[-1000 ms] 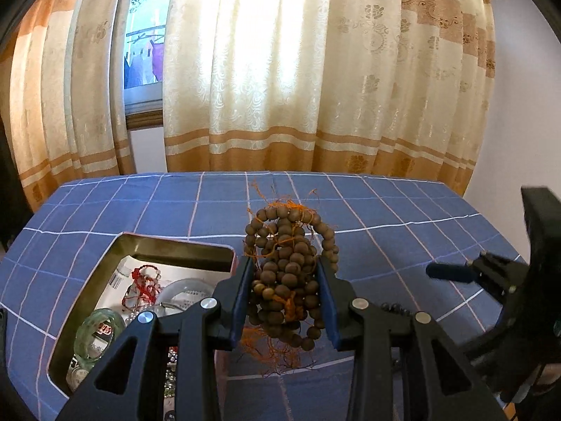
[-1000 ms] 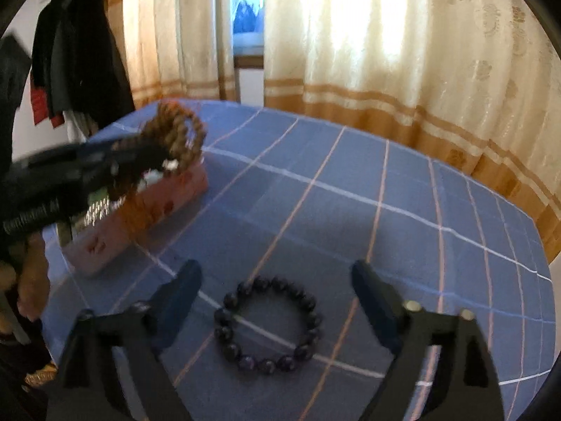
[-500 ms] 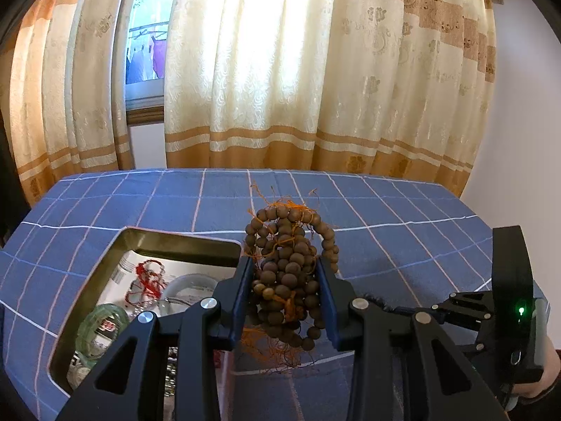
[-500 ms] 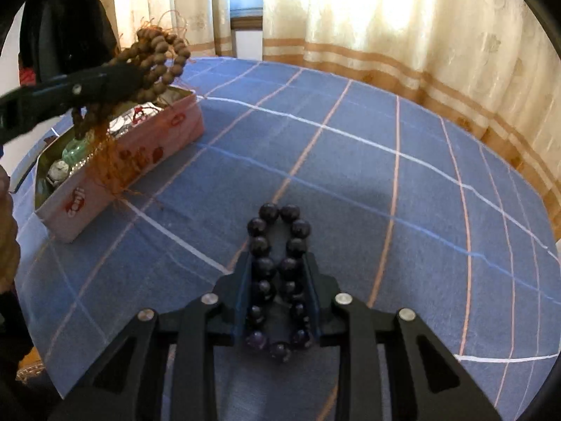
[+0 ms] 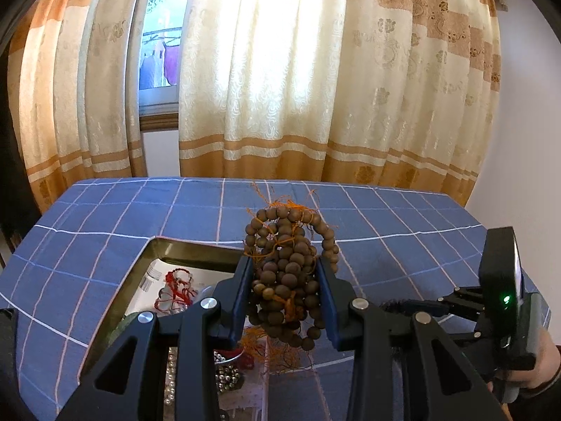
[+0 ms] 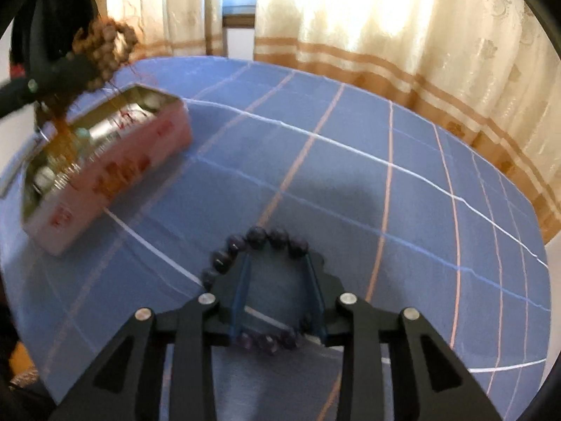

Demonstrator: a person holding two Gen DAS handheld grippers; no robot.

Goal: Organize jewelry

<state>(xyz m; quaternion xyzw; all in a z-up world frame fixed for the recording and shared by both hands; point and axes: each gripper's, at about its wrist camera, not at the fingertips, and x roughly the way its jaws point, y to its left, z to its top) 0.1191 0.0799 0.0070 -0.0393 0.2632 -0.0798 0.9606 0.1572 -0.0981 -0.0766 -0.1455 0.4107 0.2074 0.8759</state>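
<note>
Jewelry bundle of brown wooden beads (image 5: 285, 273) and frayed orange thread: being carried over the box while the second piece is slipping free.

Being clamped firmly between the pads of the left gripper (image 5: 285, 263), same squeeze as a second ago, and drifting closer above the right-hand edge of the open rectangular tin (image 5: 182, 247) with pink sides, already holding a red string piece and silver beads. Meanwhile, easing apart again at the right gripper (image 6: 278, 263) after pinching the dark round-bead bracelet (image 6: 266, 236) into a narrow loop half a second ago; now springing back into a ring on the blue checked tablecloth (image 6: 350, 193), lying around or under the fingertips, hard to say which, with only cloth showing between the pads. Probably needing a fresh grasp before joining the tin.
</note>
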